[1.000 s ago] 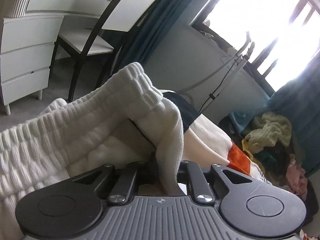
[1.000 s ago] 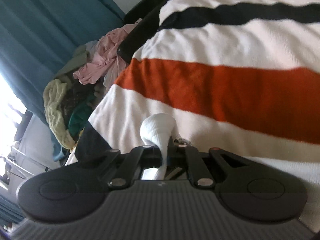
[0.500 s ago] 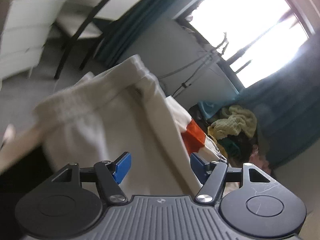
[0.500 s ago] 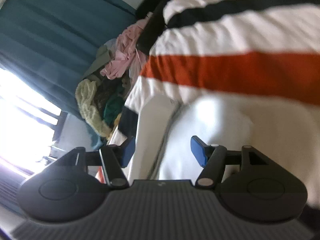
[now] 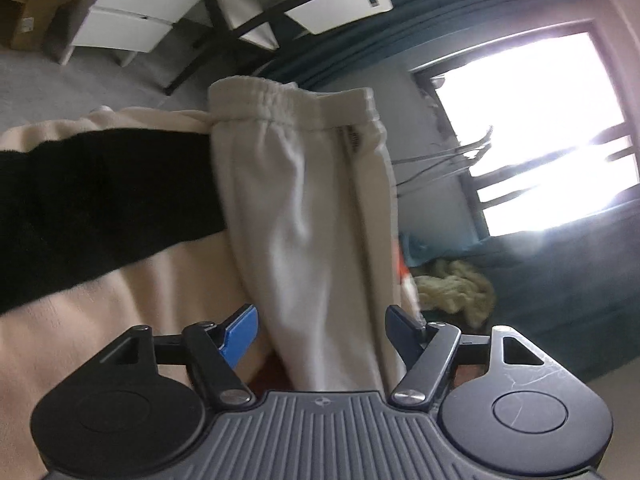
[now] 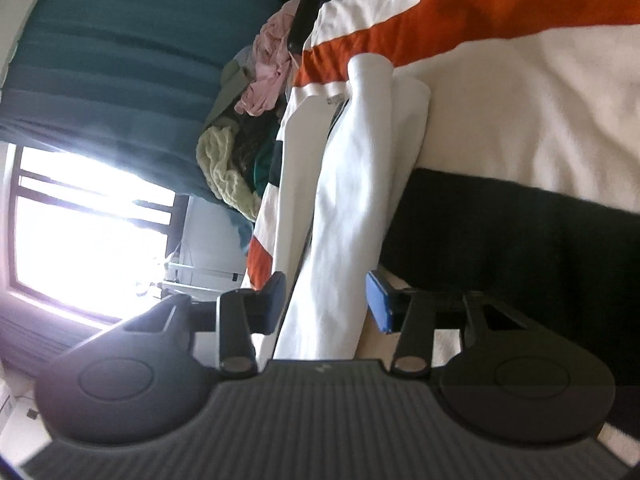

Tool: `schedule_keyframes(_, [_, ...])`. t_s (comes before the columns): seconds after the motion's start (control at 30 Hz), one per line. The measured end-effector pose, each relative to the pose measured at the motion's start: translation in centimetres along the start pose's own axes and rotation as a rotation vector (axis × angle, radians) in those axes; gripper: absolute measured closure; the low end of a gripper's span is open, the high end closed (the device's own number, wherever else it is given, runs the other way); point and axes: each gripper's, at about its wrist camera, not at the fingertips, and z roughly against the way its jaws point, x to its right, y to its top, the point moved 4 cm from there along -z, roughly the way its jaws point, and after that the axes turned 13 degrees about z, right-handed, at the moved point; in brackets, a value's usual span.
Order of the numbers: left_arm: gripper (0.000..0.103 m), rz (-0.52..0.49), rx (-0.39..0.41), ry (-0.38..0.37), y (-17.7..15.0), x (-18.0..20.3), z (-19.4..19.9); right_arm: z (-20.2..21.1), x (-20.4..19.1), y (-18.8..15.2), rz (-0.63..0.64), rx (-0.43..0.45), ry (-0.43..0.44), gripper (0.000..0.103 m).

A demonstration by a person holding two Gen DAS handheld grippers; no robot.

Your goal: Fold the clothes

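A pair of cream sweatpants (image 5: 312, 208) lies on the striped blanket (image 5: 100, 208), its elastic waistband at the far end in the left wrist view. My left gripper (image 5: 322, 330) stands open, its blue pads apart on either side of the fabric. In the right wrist view the same cream sweatpants (image 6: 352, 184) run away from me as a long folded strip, the leg ends near the orange stripe. My right gripper (image 6: 326, 300) is open too, the cloth lying loose between its pads.
The blanket (image 6: 520, 100) has cream, orange and black stripes. A heap of unfolded clothes (image 6: 244, 128) lies by the teal curtain (image 6: 112, 60). A white desk (image 5: 132, 12) and a chair (image 5: 304, 12) stand beyond the bed. A bright window (image 5: 532, 120) glares.
Both grippers were shut on the sweatpants a second ago, then opened and let go. The garment now lies flat on the blanket, and both grippers have drawn back from it.
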Motion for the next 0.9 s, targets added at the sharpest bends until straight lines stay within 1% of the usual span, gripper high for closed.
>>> schedule_keyframes(0.17, [0.032,0.060,0.053,-0.038,0.9,-1.9,-3.6,-2.8,1.9,0.5,0.020,-0.011,-0.002,0.056])
schedule_keyframes(0.2, [0.036,0.064,0.077,-0.041,1.1,-2.4,-4.2,-3.5,2.4,0.6,0.029,-0.012,-0.006,0.056])
schedule_keyframes(0.23, [0.043,0.068,0.120,-0.043,1.4,-2.8,-4.6,-4.3,3.0,0.6,0.037,-0.014,-0.010,0.056])
schedule_keyframes(0.3, [0.044,0.099,0.172,-0.085,2.2,-3.3,-5.4,-5.8,3.9,0.9,0.047,0.003,-0.002,0.061])
schedule_keyframes(0.37, [0.049,0.108,0.205,-0.111,2.9,-3.3,-6.1,-7.0,4.3,1.5,0.060,0.037,0.010,0.061])
schedule_keyframes(0.4, [0.054,0.105,0.215,-0.118,3.2,-3.2,-6.5,-7.6,4.2,1.9,0.069,0.064,0.019,0.061])
schedule_keyframes(0.43, [0.058,0.102,0.225,-0.125,3.5,-3.0,-6.9,-8.2,4.0,2.4,0.089,0.090,-0.003,0.061])
schedule_keyframes(0.47, [0.060,0.100,0.235,-0.132,3.8,-2.8,-7.2,-8.9,3.7,2.9,0.110,0.116,-0.025,0.061])
schedule_keyframes(0.5, [0.067,0.097,0.246,-0.140,4.0,-2.7,-7.6,-9.5,3.5,3.3,0.117,0.134,-0.032,0.061])
schedule_keyframes(0.53, [0.082,0.090,0.257,-0.149,4.2,-2.5,-8.0,-10.3,3.5,3.6,0.119,0.140,-0.036,0.061])
schedule_keyframes(0.57, [0.088,0.067,0.273,-0.167,4.1,-2.0,-8.4,-11.1,3.5,4.0,0.120,0.145,-0.039,0.061])
schedule_keyframes(0.6, [0.092,0.047,0.285,-0.181,4.0,-1.7,-8.4,-11.9,3.3,4.4,0.142,0.140,-0.027,0.060])
schedule_keyframes(0.63, [0.094,0.035,0.294,-0.197,4.0,-1.3,-8.3,-12.3,3.1,4.7,0.175,0.133,-0.021,0.067])
schedule_keyframes(0.67, [0.094,0.032,0.302,-0.217,4.0,-0.8,-8.0,-12.6,2.9,4.9,0.209,0.126,-0.029,0.071])
schedule_keyframes(0.7, [0.095,0.031,0.307,-0.233,3.9,-0.4,-7.6,-12.7,2.9,5.1,0.220,0.122,-0.030,0.078])
schedule_keyframes(0.73, [0.096,0.030,0.313,-0.238,3.9,-0.1,-7.3,-12.6,2.9,5.2,0.214,0.126,-0.022,0.083])
schedule_keyframes(0.8, [0.096,0.027,0.325,-0.244,3.9,0.6,-6.5,-11.8,2.8,5.4,0.201,0.141,-0.020,0.086])
schedule_keyframes(0.9, [0.096,0.015,0.355,-0.215,3.2,1.1,-4.6,-10.0,2.1,5.6,0.180,0.159,-0.020,0.089])
